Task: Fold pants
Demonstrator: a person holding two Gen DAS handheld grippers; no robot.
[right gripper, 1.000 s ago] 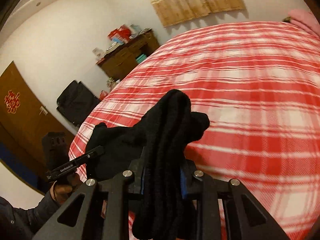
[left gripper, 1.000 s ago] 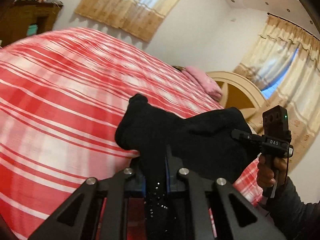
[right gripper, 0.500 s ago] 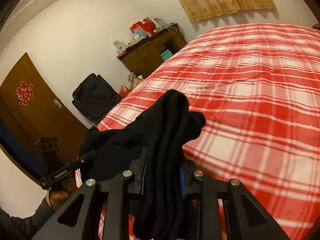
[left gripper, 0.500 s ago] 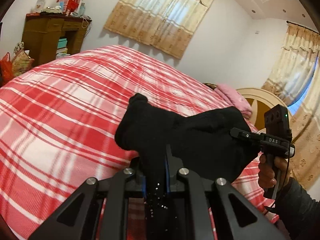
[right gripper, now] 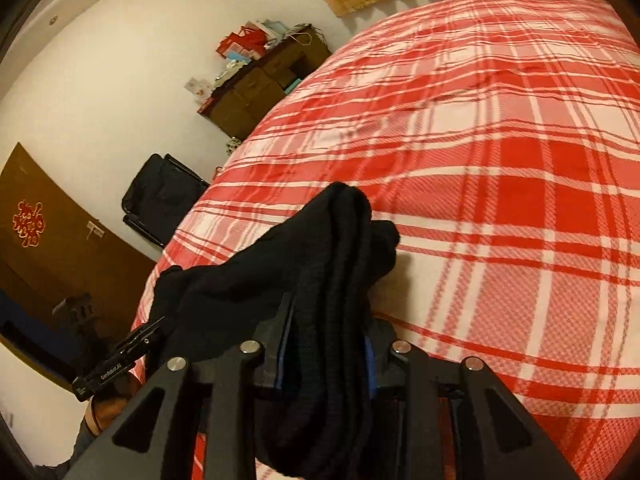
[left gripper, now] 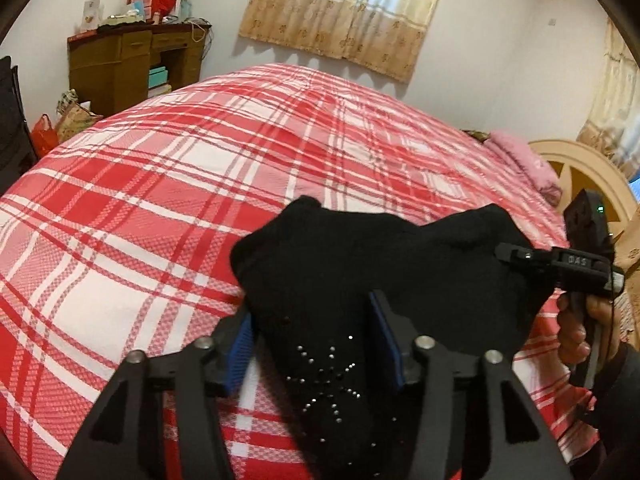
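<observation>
The black pants (left gripper: 360, 272) hang bunched between my two grippers above the near edge of the red plaid bed (left gripper: 200, 184). A rhinestone star pattern shows on the cloth. My left gripper (left gripper: 316, 340) has opened: its blue pads stand apart with the cloth lying loose between them. My right gripper (right gripper: 326, 344) is shut on a thick fold of the pants (right gripper: 332, 264). It also shows in the left wrist view (left gripper: 516, 258) at the right, clamped on the cloth's far end. The left gripper shows in the right wrist view (right gripper: 150, 330) at the lower left.
A wooden dresser (left gripper: 128, 64) with boxes stands at the back left. A black folding chair (right gripper: 160, 200) and a brown door (right gripper: 52, 248) are by the wall. A pink pillow (left gripper: 528, 164) and round headboard (left gripper: 588, 176) lie at the right.
My left gripper's jaws have opened and let go of the pants. Both grippers tilted down toward the bed; the right one stays clamped.
</observation>
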